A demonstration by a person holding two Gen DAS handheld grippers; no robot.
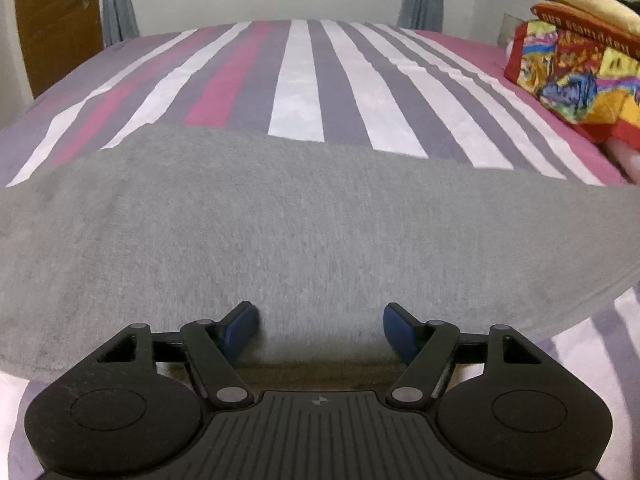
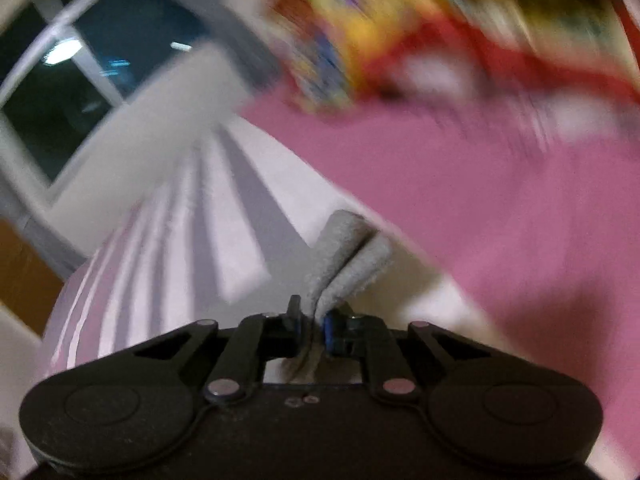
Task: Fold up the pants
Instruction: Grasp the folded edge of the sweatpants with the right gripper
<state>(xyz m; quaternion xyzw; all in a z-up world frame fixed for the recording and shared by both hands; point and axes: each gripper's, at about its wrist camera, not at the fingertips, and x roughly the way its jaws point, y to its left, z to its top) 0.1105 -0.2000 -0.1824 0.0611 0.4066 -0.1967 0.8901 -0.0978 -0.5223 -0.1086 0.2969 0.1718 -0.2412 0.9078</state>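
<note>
Two grippers here, doing diff things. Left gripper (image 1: 320, 330) has its fingers (image 1: 240, 328) spread wide apart, nothing between them, sitting low right over the grey pants (image 1: 304, 216). Blue pads look to be on or just above the fabric, can't tell which tbh. The pants lie flat on the bed (image 1: 296, 76) as a wide grey band running left to right across the left wrist view, far edge pretty straight, near edge right under the gripper body.

Right gripper (image 2: 314, 322) is clamped tight on a bit of the same grey pants (image 2: 348, 256). The cloth sticks up between the fingers as a doubled strip w/ two folded layers showing. That view is v blurry and tilted, so beyond the pinched bit not much is readable.

Bed cover is striped: white, grey-purple and pink bands, w/ a plain pink strip along the right side. Bright multicolour blanket or cushion pile (image 1: 576, 68) sits at the far right of the bed, well apart from the pants; it's a yellow/red smear in the right wrist view. Brown door (image 1: 56, 20) at far left, grey curtains (image 1: 118, 4) behind the bed, dark window (image 2: 60, 92) in the right wrist view.
</note>
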